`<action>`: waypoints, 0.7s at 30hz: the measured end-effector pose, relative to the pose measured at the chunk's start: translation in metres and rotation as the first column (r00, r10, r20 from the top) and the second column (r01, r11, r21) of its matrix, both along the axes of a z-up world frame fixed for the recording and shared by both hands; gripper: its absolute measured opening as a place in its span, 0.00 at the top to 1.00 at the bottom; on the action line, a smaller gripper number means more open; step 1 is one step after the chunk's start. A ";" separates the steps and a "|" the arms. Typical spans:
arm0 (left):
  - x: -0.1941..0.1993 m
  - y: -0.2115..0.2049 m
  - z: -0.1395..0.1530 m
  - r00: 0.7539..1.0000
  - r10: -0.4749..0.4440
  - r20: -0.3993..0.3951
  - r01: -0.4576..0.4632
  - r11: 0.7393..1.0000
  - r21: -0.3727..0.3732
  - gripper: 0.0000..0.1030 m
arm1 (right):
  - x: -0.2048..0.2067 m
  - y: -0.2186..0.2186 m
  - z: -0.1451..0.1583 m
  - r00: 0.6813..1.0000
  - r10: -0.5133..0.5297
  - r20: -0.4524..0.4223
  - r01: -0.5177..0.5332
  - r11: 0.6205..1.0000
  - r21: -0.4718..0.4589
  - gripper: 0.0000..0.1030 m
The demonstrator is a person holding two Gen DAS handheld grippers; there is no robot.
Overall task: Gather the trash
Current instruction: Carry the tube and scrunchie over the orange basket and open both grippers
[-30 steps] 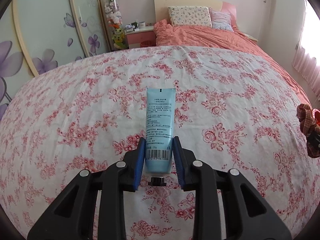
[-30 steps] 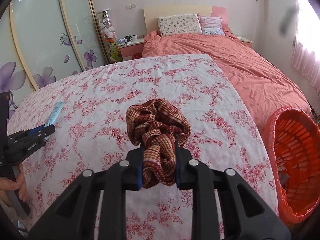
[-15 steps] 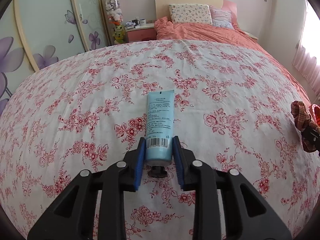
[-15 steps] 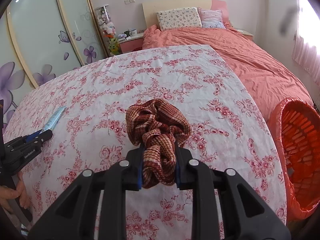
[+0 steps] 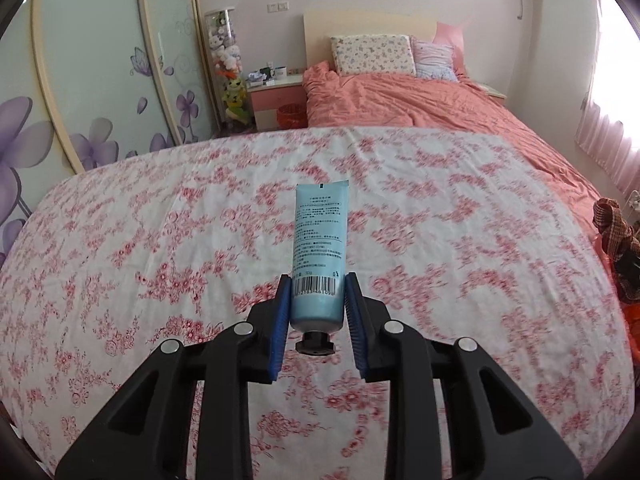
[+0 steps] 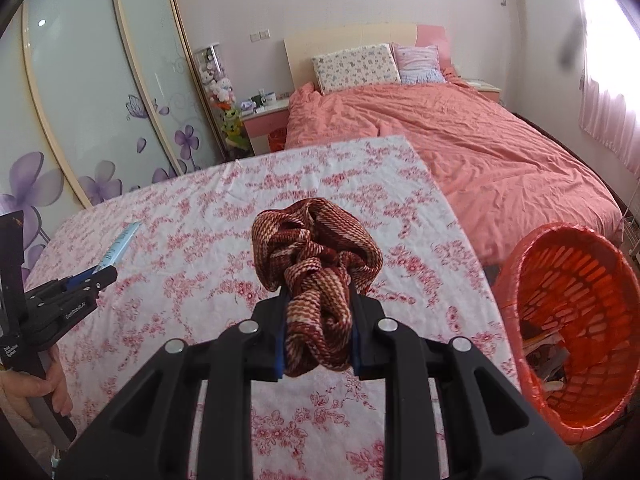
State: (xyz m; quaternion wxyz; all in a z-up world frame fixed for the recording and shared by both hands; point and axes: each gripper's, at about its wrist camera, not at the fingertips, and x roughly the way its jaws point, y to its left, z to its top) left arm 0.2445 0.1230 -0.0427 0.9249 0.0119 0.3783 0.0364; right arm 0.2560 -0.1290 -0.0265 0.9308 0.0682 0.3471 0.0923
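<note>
Comparing with a second ago, both loads have risen off the floral counter. The left claw stays clamped on the blue cream tube, cap toward the camera, at frame centre. The right claw stays clamped on the red checked scrunchie, also centred. The orange trash basket sits at lower right, more fully in view, so the pick-up appears done and the drop-off remains.

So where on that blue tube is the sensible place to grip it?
Low on the body, just above the cap, across its width, as the left gripper has it now: the blue tube is plumpest there and tapers to a flat crimped end, which would bend.
</note>
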 end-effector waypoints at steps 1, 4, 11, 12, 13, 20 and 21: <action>-0.003 -0.005 0.006 1.000 -0.010 0.010 0.010 1.000 0.000 0.73 | -0.005 -0.003 0.005 1.000 -0.003 0.013 0.003 1.000 0.003 0.78; -0.009 -0.021 0.021 0.999 -0.040 0.032 0.040 0.999 -0.003 0.73 | -0.019 -0.014 0.021 0.999 -0.013 0.052 0.012 1.000 0.013 0.78; -0.026 -0.063 0.046 0.989 -0.128 0.068 0.131 0.991 -0.031 0.73 | -0.052 -0.048 0.051 0.989 -0.077 0.129 0.073 0.997 0.036 0.77; -0.028 -0.071 0.049 0.987 -0.144 0.072 0.147 0.989 -0.032 0.73 | -0.055 -0.053 0.054 0.987 -0.088 0.138 0.084 0.996 0.033 0.77; -0.029 -0.079 0.052 0.984 -0.160 0.076 0.163 0.986 -0.032 0.73 | -0.060 -0.059 0.059 0.983 -0.103 0.154 0.100 0.995 0.027 0.77; -0.033 -0.131 0.064 0.962 -0.254 0.097 0.256 0.967 -0.006 0.73 | -0.076 -0.096 0.069 0.967 -0.168 0.192 0.169 0.986 0.014 0.77; -0.033 -0.138 0.064 0.959 -0.264 0.099 0.266 0.964 -0.005 0.73 | -0.078 -0.101 0.069 0.965 -0.176 0.194 0.177 0.984 0.013 0.77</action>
